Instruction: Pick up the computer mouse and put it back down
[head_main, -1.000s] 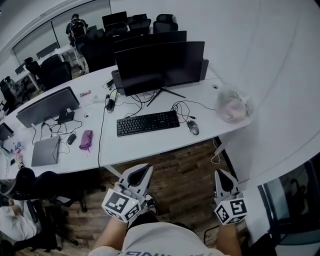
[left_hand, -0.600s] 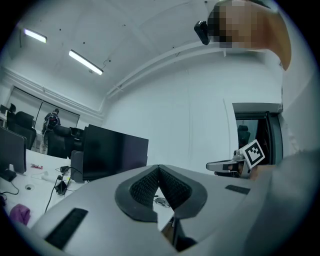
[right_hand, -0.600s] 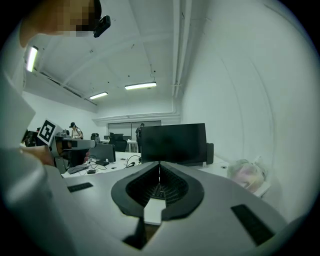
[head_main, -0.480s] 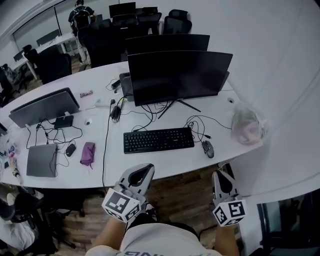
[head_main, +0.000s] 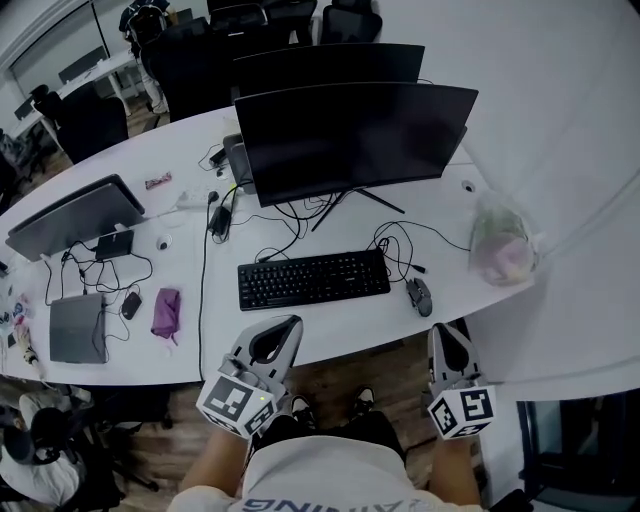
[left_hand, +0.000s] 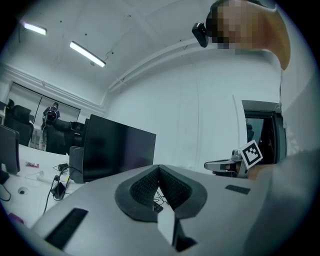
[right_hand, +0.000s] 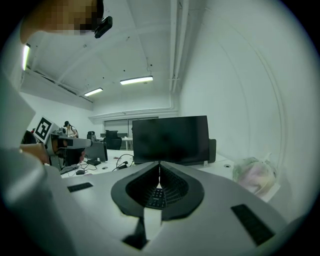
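Note:
The dark computer mouse (head_main: 418, 296) lies on the white desk (head_main: 330, 330), just right of the black keyboard (head_main: 313, 279) and trailing a cable. My right gripper (head_main: 446, 329) hovers at the desk's front edge, a little nearer than the mouse, shut and empty. My left gripper (head_main: 289, 323) is also shut and empty, at the desk edge in front of the keyboard. In the right gripper view the jaws (right_hand: 159, 164) meet, and the keyboard (right_hand: 156, 197) shows behind them; the mouse is hidden. In the left gripper view the jaws (left_hand: 159, 167) touch at their tips.
A large dark monitor (head_main: 350, 140) stands behind the keyboard with tangled cables. A plastic bag (head_main: 500, 248) sits at the desk's right end by the white wall. To the left are a laptop (head_main: 77, 326), a purple pouch (head_main: 166, 312) and another screen (head_main: 75, 215).
Both grippers have moved forward to the desk's front edge. The desk, keyboard and mouse now sit closer in the head view. Both stay shut.

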